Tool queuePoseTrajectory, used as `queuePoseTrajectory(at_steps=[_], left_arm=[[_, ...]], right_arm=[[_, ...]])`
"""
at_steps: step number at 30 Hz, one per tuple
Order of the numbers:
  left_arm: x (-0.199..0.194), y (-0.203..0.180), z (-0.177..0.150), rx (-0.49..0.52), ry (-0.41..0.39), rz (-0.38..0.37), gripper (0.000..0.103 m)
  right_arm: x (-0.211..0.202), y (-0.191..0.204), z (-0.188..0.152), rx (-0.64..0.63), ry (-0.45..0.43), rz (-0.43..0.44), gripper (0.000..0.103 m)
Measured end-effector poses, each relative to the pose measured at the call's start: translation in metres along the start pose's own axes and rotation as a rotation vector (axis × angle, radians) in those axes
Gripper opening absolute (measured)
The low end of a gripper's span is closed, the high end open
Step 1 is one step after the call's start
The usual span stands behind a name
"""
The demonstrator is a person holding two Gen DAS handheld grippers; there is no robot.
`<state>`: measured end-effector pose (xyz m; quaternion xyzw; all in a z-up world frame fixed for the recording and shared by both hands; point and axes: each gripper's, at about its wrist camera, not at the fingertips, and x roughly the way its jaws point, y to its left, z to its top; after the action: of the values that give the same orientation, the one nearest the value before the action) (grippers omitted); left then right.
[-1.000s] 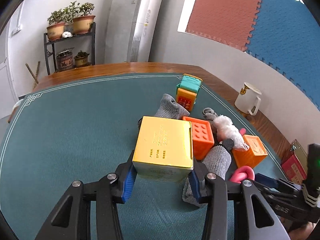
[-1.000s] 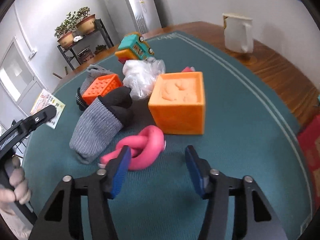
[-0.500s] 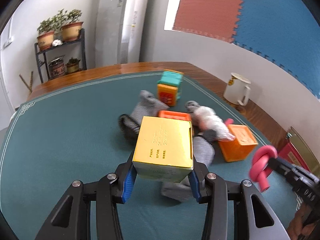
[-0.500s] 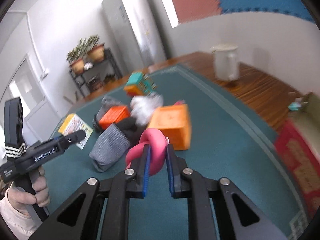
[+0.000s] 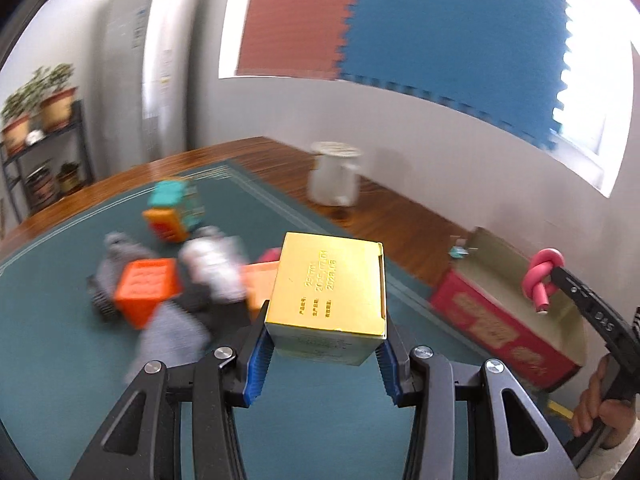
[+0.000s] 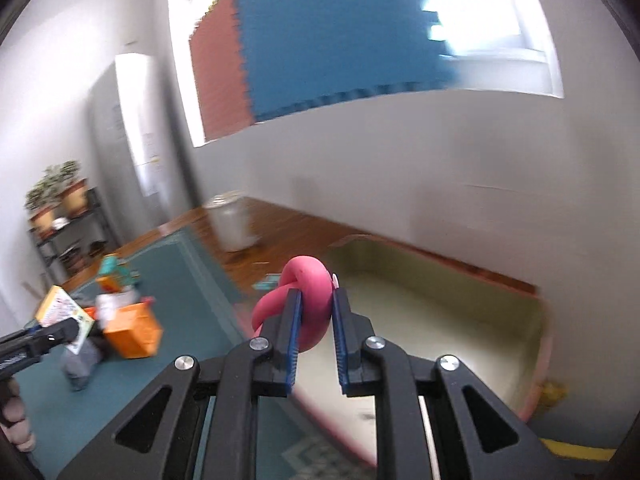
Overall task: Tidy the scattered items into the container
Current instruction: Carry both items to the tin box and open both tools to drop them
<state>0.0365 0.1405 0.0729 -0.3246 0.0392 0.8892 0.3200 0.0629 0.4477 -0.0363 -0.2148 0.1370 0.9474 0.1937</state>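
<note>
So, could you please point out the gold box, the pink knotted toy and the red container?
gold box (image 5: 328, 288): left wrist view, top face.
pink knotted toy (image 6: 306, 280): right wrist view, top of knot.
red container (image 5: 500, 328): left wrist view, red outer side wall.

Your toy pile (image 5: 176, 276) smeared by motion blur, box print (image 5: 320, 280) too small to read, your hand (image 6: 16, 424) cut off at the edge.

both claws are clamped and raised: left claw (image 5: 324, 354), right claw (image 6: 314, 320).
</note>
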Motion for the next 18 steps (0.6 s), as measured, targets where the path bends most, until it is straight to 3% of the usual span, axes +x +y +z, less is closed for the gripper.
queuePoseTrajectory(at_steps=[5,6,8,18], left_arm=[[0.016,-0.05,0.008,0.066,0.016,-0.063,0.047],[0.019,-0.057,0.009,0.074,0.019,-0.071,0.047],[0.023,-0.069,0.01,0.091,0.025,-0.085,0.047],[0.049,-0.129,0.021,0.175,0.054,-0.162,0.047]], right_arm=[[0.004,-0.041,0.0,0.024,0.042,-0.077,0.02],[0.004,-0.045,0.0,0.026,0.047,-0.082,0.022],[0.003,-0.05,-0.001,0.033,0.047,-0.089,0.037],[0.001,-0.074,-0.004,0.099,0.005,-0.093,0.038]])
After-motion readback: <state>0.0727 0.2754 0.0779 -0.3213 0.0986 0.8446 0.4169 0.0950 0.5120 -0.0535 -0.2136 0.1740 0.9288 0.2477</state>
